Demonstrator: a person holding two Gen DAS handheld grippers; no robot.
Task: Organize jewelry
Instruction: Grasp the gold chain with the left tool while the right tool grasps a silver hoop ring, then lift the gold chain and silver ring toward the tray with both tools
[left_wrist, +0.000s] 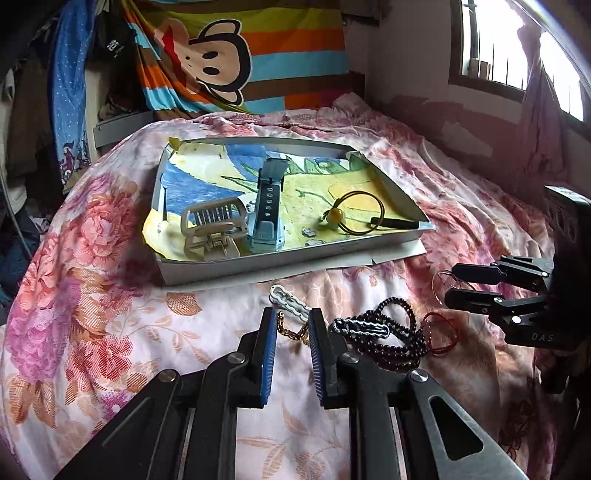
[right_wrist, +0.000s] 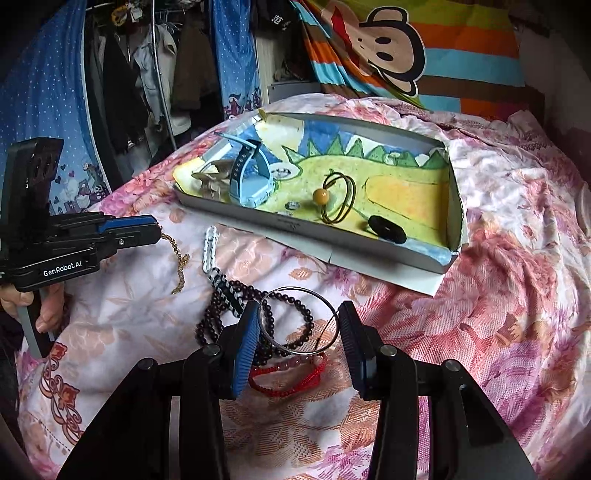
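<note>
- The left gripper (left_wrist: 292, 334) pinches one end of a gold chain (right_wrist: 180, 263); seen from the right wrist, the chain hangs from the blue pads at 9 o'clock and trails down onto the floral bedspread (left_wrist: 85, 295); a hand (right_wrist: 44, 306) grips the handle below
- The right gripper (right_wrist: 297, 332) holds a thin silver hoop (right_wrist: 299, 320) across its width, one pad touching each side of the ring; the hoop sits raised over the pile beneath it
- Under the hoop lie a dark beaded necklace (right_wrist: 221, 317) and a red cord bracelet (right_wrist: 291, 376), tangled together on the bedspread; a black-and-white hair clip (right_wrist: 227, 291) touches the beads at 11 o'clock, and a white hair clip (right_wrist: 210, 247) lies just beyond it
- The shallow grey tray (left_wrist: 295, 254) rests on the bed at 12 o'clock from both grippers, lined with a crayon drawing (left_wrist: 207, 177); it sits on a white sheet of card (right_wrist: 406, 280)
- Inside the tray: a beige claw clip (left_wrist: 214, 225) at the left end; a blue watch (left_wrist: 267, 206) just beside it, strap arched; an elastic hair tie with a yellow bead (left_wrist: 332, 216) toward the right; a black elastic band (right_wrist: 386, 229) near the front right wall
- Beyond the bed at 12 o'clock hangs a striped cartoon monkey cloth (left_wrist: 229, 55); a window (left_wrist: 517, 55) at 2 o'clock in the left wrist view
</note>
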